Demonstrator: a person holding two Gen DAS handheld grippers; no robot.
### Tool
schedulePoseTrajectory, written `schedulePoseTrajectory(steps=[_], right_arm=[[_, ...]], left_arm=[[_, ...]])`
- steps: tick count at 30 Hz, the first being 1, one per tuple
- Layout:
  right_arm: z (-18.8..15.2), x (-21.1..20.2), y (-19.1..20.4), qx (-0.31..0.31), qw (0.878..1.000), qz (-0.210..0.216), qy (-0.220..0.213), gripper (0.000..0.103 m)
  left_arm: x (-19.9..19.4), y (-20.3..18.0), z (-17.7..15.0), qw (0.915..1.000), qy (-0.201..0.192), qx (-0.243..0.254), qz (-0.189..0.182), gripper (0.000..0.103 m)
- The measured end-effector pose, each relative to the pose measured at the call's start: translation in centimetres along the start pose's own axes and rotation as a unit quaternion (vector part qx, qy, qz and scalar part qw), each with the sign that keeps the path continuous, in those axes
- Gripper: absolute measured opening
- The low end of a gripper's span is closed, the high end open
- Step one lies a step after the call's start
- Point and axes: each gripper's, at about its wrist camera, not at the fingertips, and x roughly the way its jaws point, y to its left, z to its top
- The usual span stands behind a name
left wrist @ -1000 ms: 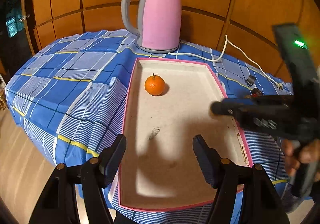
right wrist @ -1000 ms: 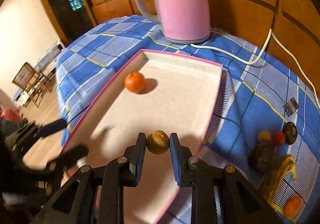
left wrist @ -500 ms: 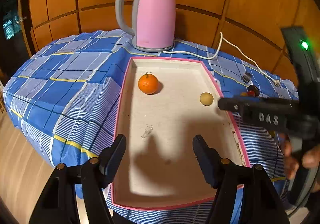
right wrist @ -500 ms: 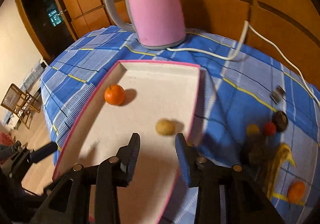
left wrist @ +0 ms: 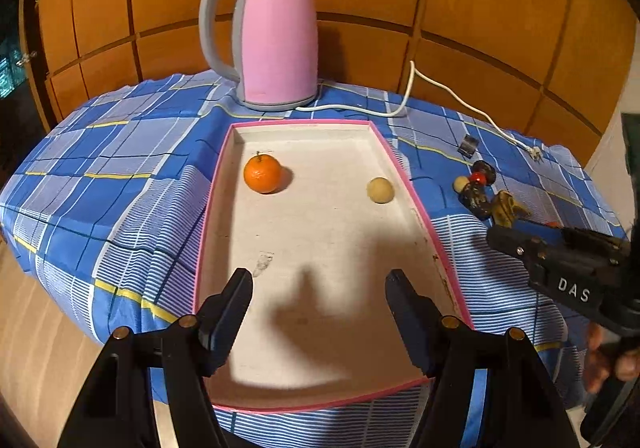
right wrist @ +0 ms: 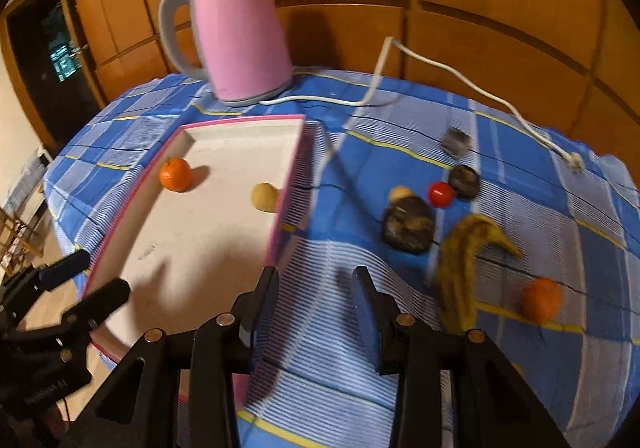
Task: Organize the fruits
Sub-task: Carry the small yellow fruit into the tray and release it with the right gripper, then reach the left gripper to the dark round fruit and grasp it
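A pink-rimmed white tray (left wrist: 304, 404) (right wrist: 288, 183) lies on the blue checked tablecloth. In it sit an orange (left wrist: 262, 173) (right wrist: 175, 175) and a small tan fruit (left wrist: 380, 190) (right wrist: 264, 197) by the right rim. To the right of the tray lie a dark banana (right wrist: 464, 264), a dark round fruit (right wrist: 408, 224), a red fruit (right wrist: 440, 193), another dark fruit (right wrist: 464, 179) and a second orange (right wrist: 542, 298). My left gripper (left wrist: 320, 312) is open and empty over the tray's near end. My right gripper (right wrist: 316, 308) is open and empty above the cloth, right of the tray.
A pink electric kettle (left wrist: 276, 39) (right wrist: 240, 35) stands behind the tray, its white cord (right wrist: 440, 71) trailing right across the cloth. A small grey metal clip (right wrist: 456, 139) lies by the cord. Wooden panels stand behind the table. The cloth drops off at the near edge.
My right gripper let go of the tan fruit, which now rests in the tray, opened wide and swung right toward the loose fruits. My left gripper pulled back a little.
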Motion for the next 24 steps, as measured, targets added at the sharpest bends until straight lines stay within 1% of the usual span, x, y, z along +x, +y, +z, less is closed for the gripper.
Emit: schedulePoseTrajectory(steps=[5,13,17,24], right_arm=[[-1.3,-1.1,-1.4,0.009,1.000,-0.024,-0.005,0.038],[-2.8,-2.1,-4.3,0.038,0.998,-0.051,-0.004,0.039],[-3.6,-2.5,-5.7,0.049,0.996,-0.068,-0.003,0.039],[-5.0,-3.2,-8.4,0.087,0.992,-0.093,0.002,0.039]], left_arm=[[0.0,-0.9,0.0,0.9999,0.000,0.014,-0.006,0.070],[0.2,-2.4,0.2,0.9993,0.003,0.033,-0.015,0.070],[0.4,-3.1,0.6,0.9988,0.005,0.044,-0.022,0.070],[0.6,-5.2,1.9,0.9964,0.003,0.074,-0.040,0.070]])
